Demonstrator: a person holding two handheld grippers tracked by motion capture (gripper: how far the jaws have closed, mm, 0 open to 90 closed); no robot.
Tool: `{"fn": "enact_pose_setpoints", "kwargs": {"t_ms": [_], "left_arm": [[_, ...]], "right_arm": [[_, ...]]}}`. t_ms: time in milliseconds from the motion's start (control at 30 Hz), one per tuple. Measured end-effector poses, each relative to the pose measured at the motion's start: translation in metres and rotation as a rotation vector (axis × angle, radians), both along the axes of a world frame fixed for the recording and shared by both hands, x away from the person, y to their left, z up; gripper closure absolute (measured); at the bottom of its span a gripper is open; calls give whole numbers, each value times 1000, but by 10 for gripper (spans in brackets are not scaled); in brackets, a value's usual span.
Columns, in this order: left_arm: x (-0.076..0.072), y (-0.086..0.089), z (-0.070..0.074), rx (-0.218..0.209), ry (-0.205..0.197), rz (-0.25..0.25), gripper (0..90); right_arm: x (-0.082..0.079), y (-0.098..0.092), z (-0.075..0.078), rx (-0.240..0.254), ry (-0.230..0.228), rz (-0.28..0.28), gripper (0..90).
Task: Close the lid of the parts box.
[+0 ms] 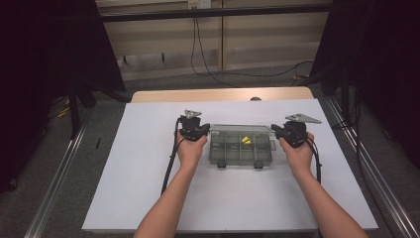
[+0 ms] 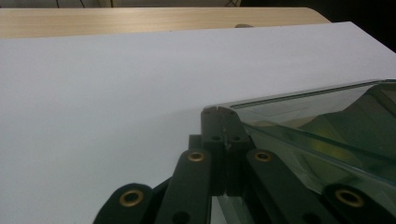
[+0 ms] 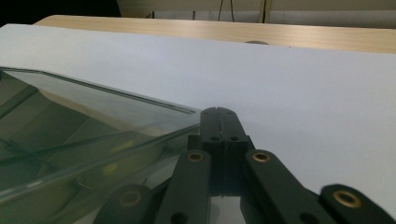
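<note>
Item: clear, smoke-tinted plastic compartment box (image 1: 241, 147) with a hinged lid, lying at the centre of the high view on a white sheet-covered table (image 1: 148, 188). Two dark latches are showing on its near edge; a small yellow piece (image 1: 245, 141) is sitting in one of the upper middle compartments.

Left gripper (image 1: 194, 130): black, two-jawed, held in the person's left hand (image 1: 191, 148), sitting just left of centre in the high view against the box's left end. In the left gripper view, the left gripper (image 2: 221, 111) is showing its jaws pressed together, nothing between them, with the tips right beside the lid's corner at the frame's right; whether they are touching it cannot be told.

Right gripper (image 1: 289, 133): same make, held in the right hand (image 1: 298, 153), sitting right of centre against the box's right end. In the right gripper view, the right gripper (image 3: 219, 111) is likewise keeping its jaws together and empty, the lid's edge lying just beside them at left.

Background: bare wooden table edge (image 1: 223, 94) running along the upper middle.
</note>
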State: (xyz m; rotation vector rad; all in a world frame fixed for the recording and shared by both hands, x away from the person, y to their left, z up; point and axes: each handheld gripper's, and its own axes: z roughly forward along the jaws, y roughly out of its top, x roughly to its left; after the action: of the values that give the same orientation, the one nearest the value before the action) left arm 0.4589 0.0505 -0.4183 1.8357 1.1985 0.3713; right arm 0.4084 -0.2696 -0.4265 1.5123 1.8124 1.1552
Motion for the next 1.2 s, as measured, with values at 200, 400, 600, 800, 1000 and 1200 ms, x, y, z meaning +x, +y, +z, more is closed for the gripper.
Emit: {"fn": "enact_pose_setpoints", "kwargs": {"t_ms": [200,400,600,800,1000,1200], "left_arm": [[-1,0,0,3,-1,-3,900],[-2,1,-1,8,-4,-8,900],[-3,1,-3,5,-1,-9,900],[-4,2,-4,6,-3,-20,900],[-5,3,-6,5,0,-28,900],[-6,4,-8,16,3,-41,900]], "right_arm": [[-1,-1,-1,3,0,5,900],[-1,-1,-2,2,-2,8,900],[-3,0,-3,-4,-3,15,900],[-4,-1,-4,-8,-3,22,900],[-5,-1,-5,-9,-1,30,900],[-7,-2,-8,-5,1,36,900]]}}
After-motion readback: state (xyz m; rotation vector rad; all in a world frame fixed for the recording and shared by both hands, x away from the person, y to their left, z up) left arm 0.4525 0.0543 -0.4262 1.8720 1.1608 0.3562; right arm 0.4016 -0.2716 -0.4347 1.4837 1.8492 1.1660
